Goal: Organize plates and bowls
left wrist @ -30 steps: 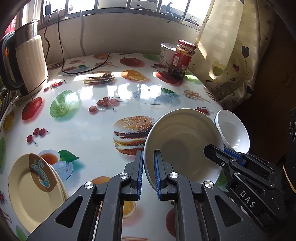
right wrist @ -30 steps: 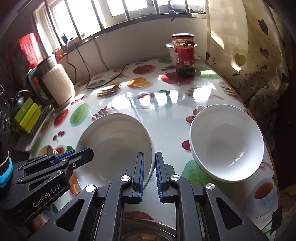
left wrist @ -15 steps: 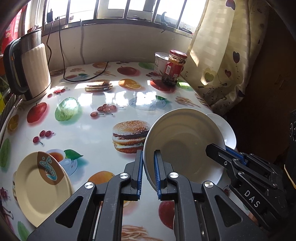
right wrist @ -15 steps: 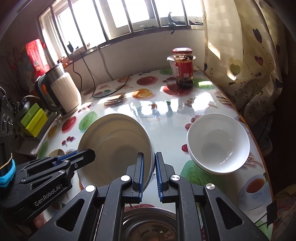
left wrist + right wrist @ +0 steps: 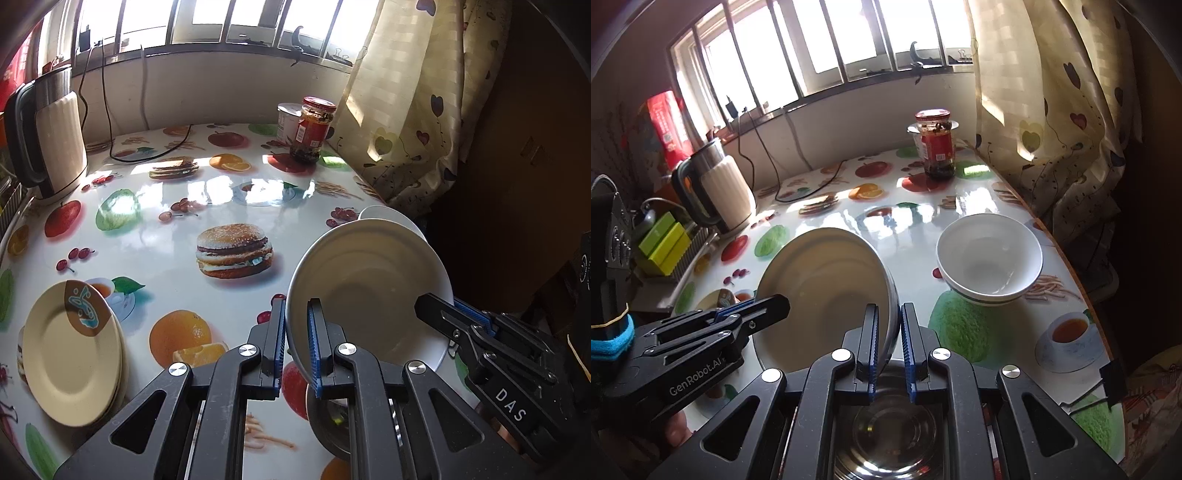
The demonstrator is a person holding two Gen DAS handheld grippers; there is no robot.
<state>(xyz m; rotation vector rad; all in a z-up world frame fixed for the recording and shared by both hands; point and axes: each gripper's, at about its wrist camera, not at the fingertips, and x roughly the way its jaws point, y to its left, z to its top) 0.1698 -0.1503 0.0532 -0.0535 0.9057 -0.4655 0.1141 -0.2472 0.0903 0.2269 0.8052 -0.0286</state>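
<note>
A wide white bowl point(image 5: 369, 288) hangs tilted above the table, gripped at opposite rims. My left gripper point(image 5: 296, 306) is shut on its near-left rim, and my right gripper point(image 5: 889, 310) is shut on the right rim. Each gripper shows in the other's view: the right gripper point(image 5: 439, 306) and the left gripper point(image 5: 764, 304) on the held bowl point(image 5: 827, 288). Two stacked white bowls point(image 5: 990, 258) stand on the table at the right, partly hidden behind the held bowl point(image 5: 388, 214). Cream plates point(image 5: 70, 354) are stacked at the left.
A steel bowl point(image 5: 886, 424) sits right under the grippers. A kettle point(image 5: 51, 129) with its cable stands at the far left; a sauce jar point(image 5: 936, 144) and a tub stand at the back. The table's right edge point(image 5: 1067, 258) meets a curtain.
Both grippers have risen and drawn back with the white bowl between them. The table looks farther away, and the steel bowl has come into view below.
</note>
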